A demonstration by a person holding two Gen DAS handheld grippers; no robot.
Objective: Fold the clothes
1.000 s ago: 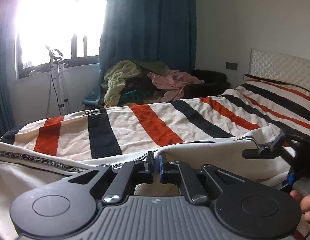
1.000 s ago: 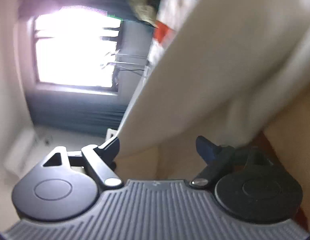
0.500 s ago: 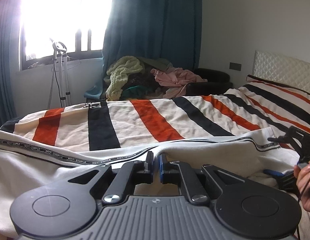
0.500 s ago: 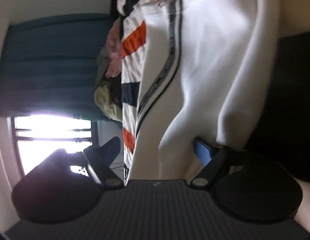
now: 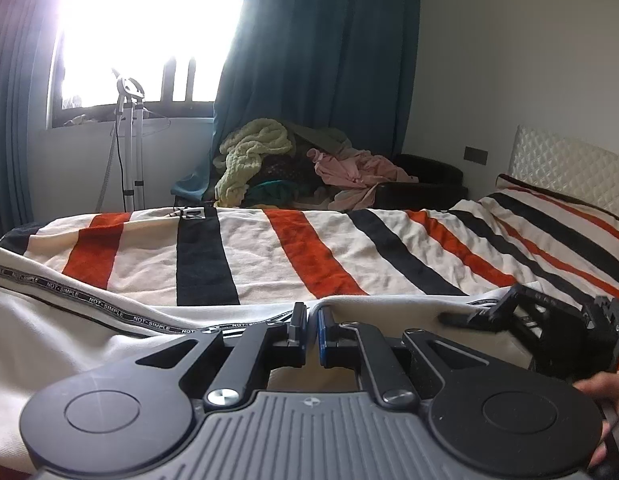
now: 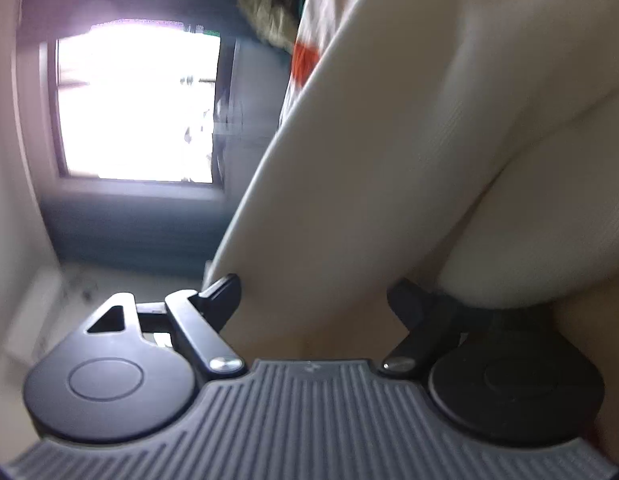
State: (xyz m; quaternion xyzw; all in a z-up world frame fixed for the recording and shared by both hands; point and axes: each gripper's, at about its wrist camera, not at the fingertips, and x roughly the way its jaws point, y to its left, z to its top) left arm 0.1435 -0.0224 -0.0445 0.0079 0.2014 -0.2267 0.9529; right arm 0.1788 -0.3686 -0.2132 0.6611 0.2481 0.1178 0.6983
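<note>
cream garment (image 5: 69, 340) lay across the striped bed cover (image 5: 309, 252), its taped edge pinched in the closed jaws of the left gripper (image 5: 310, 322). right gripper (image 6: 313, 296), at 3 o'clock of the left, stood with jaws wide, cream cloth lying between the unpressing fingers (image 6: 225, 292).

- Striped bed cover (image 5: 321, 252), cream with orange and black bands: spread flat across the bed.
- White quilted headboard (image 5: 565, 168): at the right end of the bed, against the wall.
- Dark teal curtain (image 5: 321, 60): hangs right of the bright barred window (image 5: 149, 32).
- Pile of loose clothing (image 5: 293, 164), pale green, pink and dark pieces: heaped behind the bed, below the curtain.
- Black armchair (image 5: 425, 184): just beside the pile, on its right.
- Metal stand with a wire hanger (image 5: 131, 136): upright under the window.
- Dark wall switch plate (image 5: 475, 155): on the white wall left of the headboard.
</note>
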